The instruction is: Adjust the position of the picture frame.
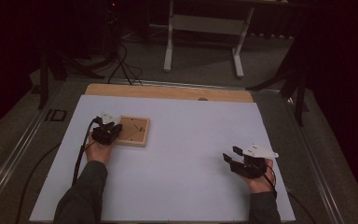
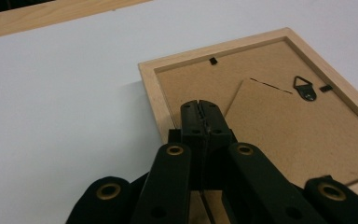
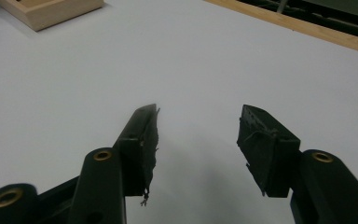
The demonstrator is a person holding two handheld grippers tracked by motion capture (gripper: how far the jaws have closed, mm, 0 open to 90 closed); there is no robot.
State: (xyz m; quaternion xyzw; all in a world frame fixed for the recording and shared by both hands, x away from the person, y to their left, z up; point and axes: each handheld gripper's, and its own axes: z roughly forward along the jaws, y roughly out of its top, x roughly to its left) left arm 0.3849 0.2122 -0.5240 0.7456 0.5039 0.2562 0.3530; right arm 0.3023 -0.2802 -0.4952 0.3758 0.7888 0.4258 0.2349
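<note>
Item: one wooden picture frame [image 1: 133,131], lying face down on the white tabletop [image 1: 191,154], its brown backing board uppermost. The left claw [image 1: 114,127] rested at the frame's near-left corner, just over the backing board; in the left gripper view the left claw [image 2: 199,109] had its two black jaws pressed together with no gap between them, tips low over the board just inside the pale wood rim, and whether anything thin was pinched between them could not be told. Beyond the jaw tips, to their right in that view, the backing board [image 2: 279,126] carried a small metal hanger [image 2: 305,88], two small black tabs at the rim and a cut flap edge. The right claw [image 1: 231,156] sat well apart from the frame, held low over bare tabletop at the person's right; in the right gripper view the right claw [image 3: 198,135] stood wide open, jaws splayed and holding nothing, their pads worn and frayed. A corner of the frame [image 3: 51,11] lay far ahead and to the left of those jaws. A strip of bare wood [image 1: 168,92] edged the tabletop on the far side of both claws.
</note>
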